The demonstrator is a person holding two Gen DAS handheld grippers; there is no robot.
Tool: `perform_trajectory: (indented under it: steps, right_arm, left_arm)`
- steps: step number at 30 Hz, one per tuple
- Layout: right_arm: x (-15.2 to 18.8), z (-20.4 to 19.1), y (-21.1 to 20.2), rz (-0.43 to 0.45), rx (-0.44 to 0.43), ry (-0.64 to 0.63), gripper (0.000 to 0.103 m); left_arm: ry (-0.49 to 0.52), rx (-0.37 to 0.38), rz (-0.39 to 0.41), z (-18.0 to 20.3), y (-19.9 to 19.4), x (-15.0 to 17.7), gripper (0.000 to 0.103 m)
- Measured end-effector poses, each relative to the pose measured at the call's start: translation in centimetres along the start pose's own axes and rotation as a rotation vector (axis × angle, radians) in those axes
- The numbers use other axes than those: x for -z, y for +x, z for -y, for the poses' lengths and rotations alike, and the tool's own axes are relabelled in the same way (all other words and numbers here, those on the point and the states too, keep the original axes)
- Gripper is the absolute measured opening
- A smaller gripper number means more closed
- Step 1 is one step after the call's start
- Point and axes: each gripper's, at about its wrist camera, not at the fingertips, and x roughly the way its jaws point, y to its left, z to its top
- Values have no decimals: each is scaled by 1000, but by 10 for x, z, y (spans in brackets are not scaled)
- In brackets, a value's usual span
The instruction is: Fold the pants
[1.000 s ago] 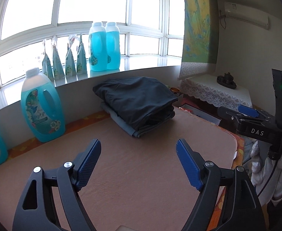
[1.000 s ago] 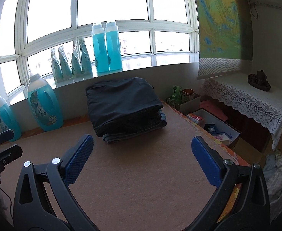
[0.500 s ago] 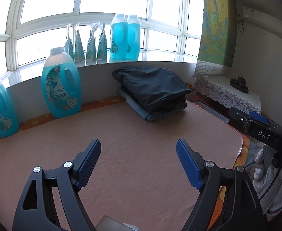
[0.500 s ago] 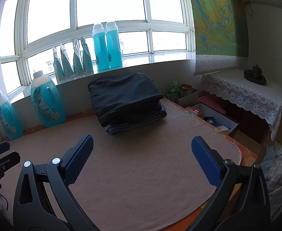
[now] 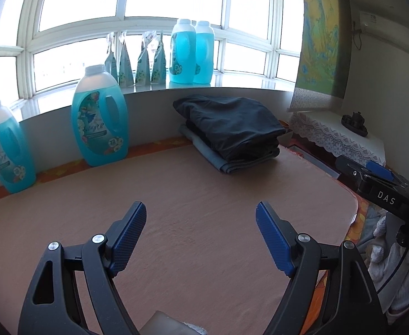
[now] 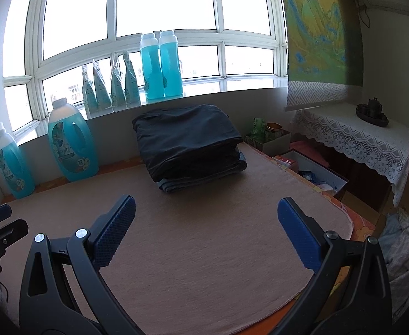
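Both claws are hanging empty over the brown mat (image 6: 204, 251) covering the surface, jaws apart, nothing between the pads. The left claw (image 5: 201, 234) and right claw (image 6: 204, 223) are both pointing toward the far edge.

The folded pants (image 6: 187, 145) are sitting as a stack at the back of the mat, just below the window ledge (image 5: 232, 88): a dark pair on top, with a grey-blue layer (image 5: 207, 156) sticking out underneath. They're well apart from both claws. In the right wrist view a heap of loose cloth (image 6: 402, 245) is lying off the mat's right edge; can't tell whether that's more pants.

Handling, as a guess: soft, limp, light fabric that's going to sag and drape the moment it's lifted and slide against the layer below. I'd be pinching at a hem or waistband edge, both claws spread along the same edge, not the middle of the panel, or layers are going to bunch.

Readable text:
- "DAS" in white on the other claw's body (image 5: 386, 198) at the right of the left wrist view.
- "72" on a round badge on the big blue detergent bottle (image 5: 99, 120); its script brand name is too blurred to read.
- The labels on the other bottles and on the pouches (image 6: 109, 89) are too small to read.
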Motion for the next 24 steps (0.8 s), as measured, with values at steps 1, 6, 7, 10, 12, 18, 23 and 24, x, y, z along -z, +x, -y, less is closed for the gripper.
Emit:
perform_trajectory:
  steps: [1,6,7,10,12,18,23,24]
  right_arm:
    - [0,-1,-1,3,2,-1,103]
    - [2,-4,-3,4,-2,-3,103]
    - [3,-5,-3,4,-2,-4,103]
    - [4,-6,-4,4,-4,-3,103]
    - [4,-6,-4,3,-6,-2,103]
    - [6,-9,-3,-7,-12,-3,103]
    - [6,-8,-2,-7,-13,-4,103]
    - [6,-8,-3,-8,-13,-5,103]
  left_arm:
    - [-1,0,0,-1,0,0,81]
    - [8,-6,3,0,-1,1,81]
    - [11,-7,4,1,-2,1,81]
    - [12,-7,5,0,-2,1,81]
    - [11,-7,7,0,-2,1,81]
    - [11,-11,7,0,-2,2,81]
    - [17,-25,20,0,-3,2,81]
    - [16,-26,20,0,-4,2,81]
